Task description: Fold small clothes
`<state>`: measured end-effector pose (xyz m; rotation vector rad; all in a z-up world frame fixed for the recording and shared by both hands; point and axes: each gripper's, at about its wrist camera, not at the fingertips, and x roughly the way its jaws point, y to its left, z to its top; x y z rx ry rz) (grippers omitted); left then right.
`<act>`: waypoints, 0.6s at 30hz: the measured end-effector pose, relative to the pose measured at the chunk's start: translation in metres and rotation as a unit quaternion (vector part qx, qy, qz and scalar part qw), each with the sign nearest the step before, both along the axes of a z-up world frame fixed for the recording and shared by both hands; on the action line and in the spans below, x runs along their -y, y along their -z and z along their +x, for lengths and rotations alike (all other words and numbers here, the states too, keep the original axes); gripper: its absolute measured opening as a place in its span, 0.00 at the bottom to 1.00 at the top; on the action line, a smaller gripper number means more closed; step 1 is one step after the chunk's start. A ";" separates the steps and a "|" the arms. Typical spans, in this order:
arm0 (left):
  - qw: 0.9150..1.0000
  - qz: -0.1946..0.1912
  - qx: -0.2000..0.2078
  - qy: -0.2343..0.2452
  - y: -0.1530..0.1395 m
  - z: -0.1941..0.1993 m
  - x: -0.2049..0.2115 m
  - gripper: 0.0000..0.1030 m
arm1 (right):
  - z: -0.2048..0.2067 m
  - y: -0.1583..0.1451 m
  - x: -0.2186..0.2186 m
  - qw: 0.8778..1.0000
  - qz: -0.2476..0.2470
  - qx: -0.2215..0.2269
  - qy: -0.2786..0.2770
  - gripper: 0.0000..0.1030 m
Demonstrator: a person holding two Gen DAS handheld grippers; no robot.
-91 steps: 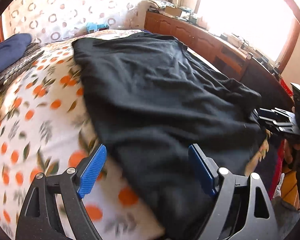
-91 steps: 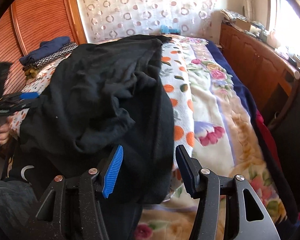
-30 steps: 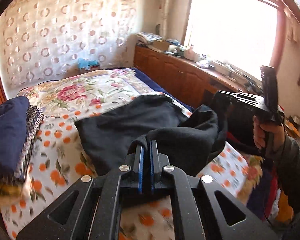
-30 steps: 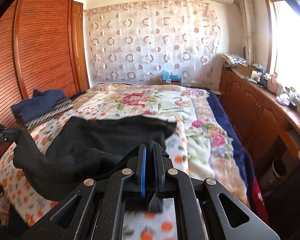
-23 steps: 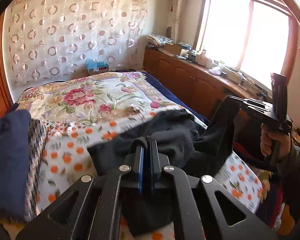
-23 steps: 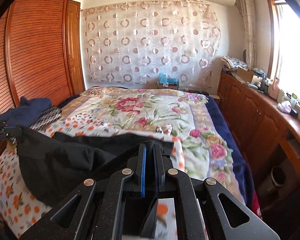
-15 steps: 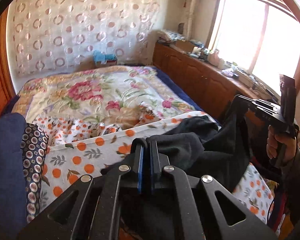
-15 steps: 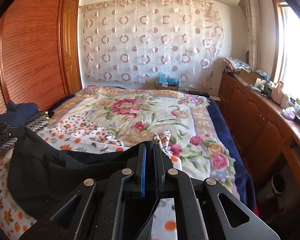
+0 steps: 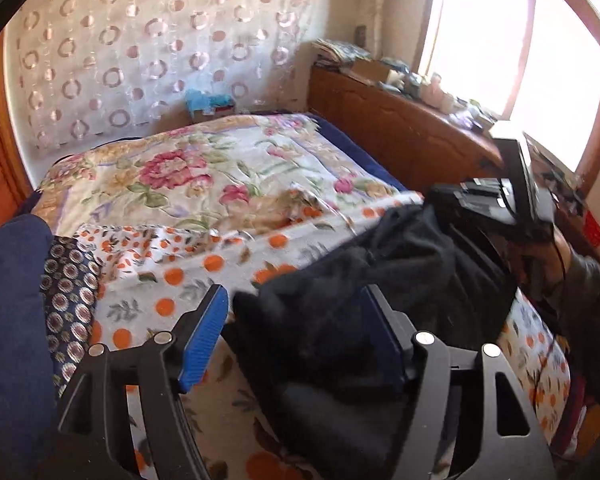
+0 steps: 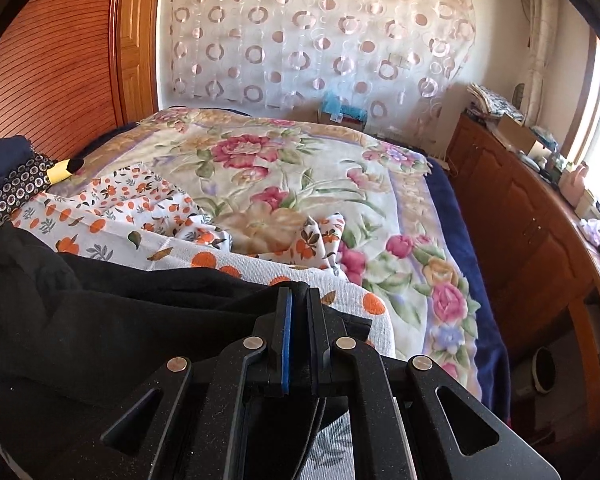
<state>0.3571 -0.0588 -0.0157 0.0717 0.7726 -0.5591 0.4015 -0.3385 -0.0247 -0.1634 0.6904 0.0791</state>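
Two grippers: my left gripper (image 9: 296, 332) has just been opening, its blue pads spread with the black garment (image 9: 380, 300) lying loose between them; my right gripper (image 10: 298, 312) is clamped on the garment's edge.
Left view only: the right gripper (image 9: 496, 200) seen from outside, with the hand (image 9: 540, 264) holding it.
Right view only: a wooden wardrobe (image 10: 56, 60) beyond the folded pile (image 10: 8, 184).
Change: three seconds ago the garment lay spread wide; now it is doubled into a heap.
Garment: on the near, orange-dotted sheet (image 10: 148, 236), long axis across the bed's (image 10: 300, 168) width, from gripper to gripper.
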 end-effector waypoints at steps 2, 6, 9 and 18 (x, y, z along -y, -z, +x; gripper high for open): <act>1.000 0.009 -0.007 0.010 0.007 -0.009 0.004 0.67 | 0.008 -0.008 0.011 1.000 0.011 0.002 0.004 0.06; 0.999 0.039 -0.024 0.015 0.026 -0.018 0.007 0.67 | -0.011 -0.014 0.021 0.999 0.036 0.015 0.004 0.11; 0.998 0.054 -0.039 0.010 0.037 -0.014 0.006 0.67 | -0.030 -0.017 0.017 0.999 0.026 0.025 -0.008 0.16; 0.998 0.052 -0.043 -0.006 0.038 0.025 0.016 0.67 | -0.068 0.005 0.003 0.995 0.057 0.000 -0.086 0.49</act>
